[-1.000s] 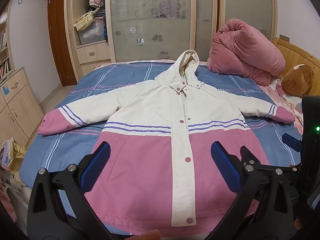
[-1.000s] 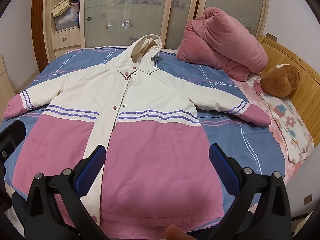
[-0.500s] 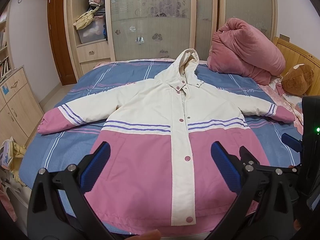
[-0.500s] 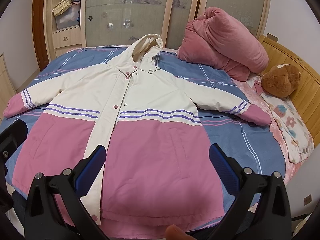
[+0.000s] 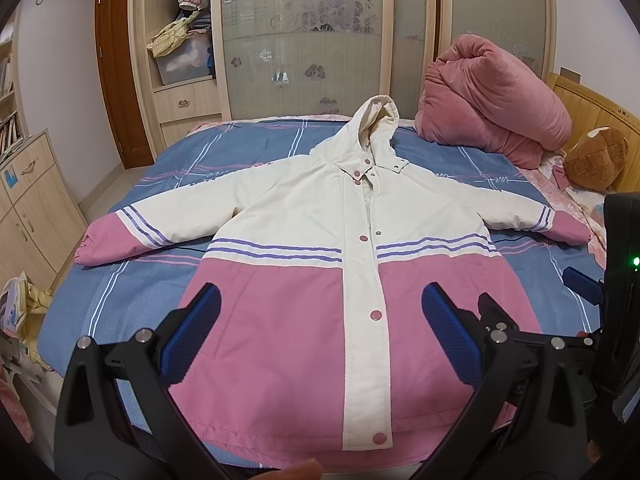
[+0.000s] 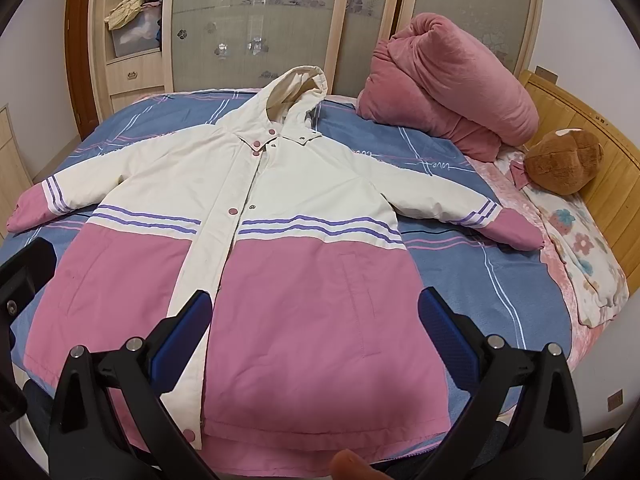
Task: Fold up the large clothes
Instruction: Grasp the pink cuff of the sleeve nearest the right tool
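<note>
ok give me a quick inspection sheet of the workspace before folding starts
surface: bed with a blue striped cover
job's things: coat flat, front up, snapped shut, sleeves spread, hood toward the wardrobe
clutter: rolled pink quilt and brown plush toy by the headboard, apart from the coat
grippers: left gripper and right gripper over the hem, jaws open, holding nothing
cables: nothing seen
surroundings: wardrobe behind the bed, cabinet beside it, brown door

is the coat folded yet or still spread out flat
Spread out, not folded. The coat lies front-up on the bed, both sleeves stretched sideways, hood up top. Both claws are open, holding nothing.
</note>
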`<state>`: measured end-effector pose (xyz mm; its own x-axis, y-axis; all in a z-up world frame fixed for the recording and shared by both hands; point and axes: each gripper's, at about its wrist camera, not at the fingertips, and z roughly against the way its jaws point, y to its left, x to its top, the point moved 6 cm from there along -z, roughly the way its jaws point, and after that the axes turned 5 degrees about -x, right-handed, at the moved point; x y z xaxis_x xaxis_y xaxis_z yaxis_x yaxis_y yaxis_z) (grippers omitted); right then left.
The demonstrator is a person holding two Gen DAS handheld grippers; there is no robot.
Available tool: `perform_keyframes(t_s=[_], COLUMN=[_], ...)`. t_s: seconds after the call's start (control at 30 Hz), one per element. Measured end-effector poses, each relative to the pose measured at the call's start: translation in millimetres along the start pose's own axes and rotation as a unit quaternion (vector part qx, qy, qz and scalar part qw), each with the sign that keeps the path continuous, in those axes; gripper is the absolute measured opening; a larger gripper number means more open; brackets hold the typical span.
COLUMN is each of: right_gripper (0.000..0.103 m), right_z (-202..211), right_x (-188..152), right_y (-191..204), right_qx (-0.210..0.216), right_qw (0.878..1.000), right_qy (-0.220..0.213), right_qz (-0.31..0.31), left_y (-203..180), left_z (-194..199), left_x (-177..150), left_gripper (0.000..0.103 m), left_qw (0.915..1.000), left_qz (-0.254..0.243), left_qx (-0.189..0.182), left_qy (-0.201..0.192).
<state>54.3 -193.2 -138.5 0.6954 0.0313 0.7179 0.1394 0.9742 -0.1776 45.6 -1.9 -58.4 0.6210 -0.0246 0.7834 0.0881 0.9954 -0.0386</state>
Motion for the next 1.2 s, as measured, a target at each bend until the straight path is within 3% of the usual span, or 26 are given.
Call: perform_keyframes(t_s=[0.47,0.6,0.7,0.8,0.87,0.93,1.03,1.07,1.13,1.17,1.2], right_gripper=[0.102,0.102,0.102,0.102,0.102,0.102,0.085,0.084,0.084,0.084,0.084], right_z=[-7,-24,-39,-62,-85,-111,-133,-140,-151,-156,-162], right_x=[-2,-5,-3,-1,-1,-3,-3,-2,1,3,5], right_y=[-2,-23,-55,-82,-96,-105,-110,-113,-118,-119,-123], right_qx=[-0.012,-0.04,-0.044,0.019,0.092,0.16,0.223,0.238,0.236,0.232,0.23], right_qw=[1.0,0.999,0.998,0.992,0.979,0.958,0.932,0.924,0.922,0.921,0.92], right_qy=[0.006,0.017,0.031,0.055,0.088,0.128,0.163,0.168,0.171,0.17,0.168], right_qz=[0.009,0.007,-0.042,-0.11,-0.161,-0.201,-0.235,-0.246,-0.255,-0.261,-0.269], left_y=[6,24,36,45,45,41,31,27,20,15,9], left_z=[-11,-27,-47,-72,-83,-94,-112,-121,-137,-145,-154], left_x=[-5,-8,-15,-23,-24,-22,-14,-10,-3,0,1], left_gripper=[0.101,0.101,0.101,0.101,0.1,0.083,0.069,0.068,0.069,0.072,0.081], left_qw=[0.9998,0.9984,0.9953,0.9889,0.9874,0.9872,0.9854,0.9848,0.9848,0.9849,0.9848], left_qz=[0.01,0.036,0.061,0.098,0.102,0.1,0.094,0.092,0.088,0.082,0.077], left_qx=[-0.011,-0.016,-0.039,-0.067,-0.074,-0.08,-0.094,-0.096,-0.095,-0.095,-0.093], left_qy=[0.014,0.04,0.064,0.089,0.096,0.095,0.107,0.112,0.116,0.119,0.125])
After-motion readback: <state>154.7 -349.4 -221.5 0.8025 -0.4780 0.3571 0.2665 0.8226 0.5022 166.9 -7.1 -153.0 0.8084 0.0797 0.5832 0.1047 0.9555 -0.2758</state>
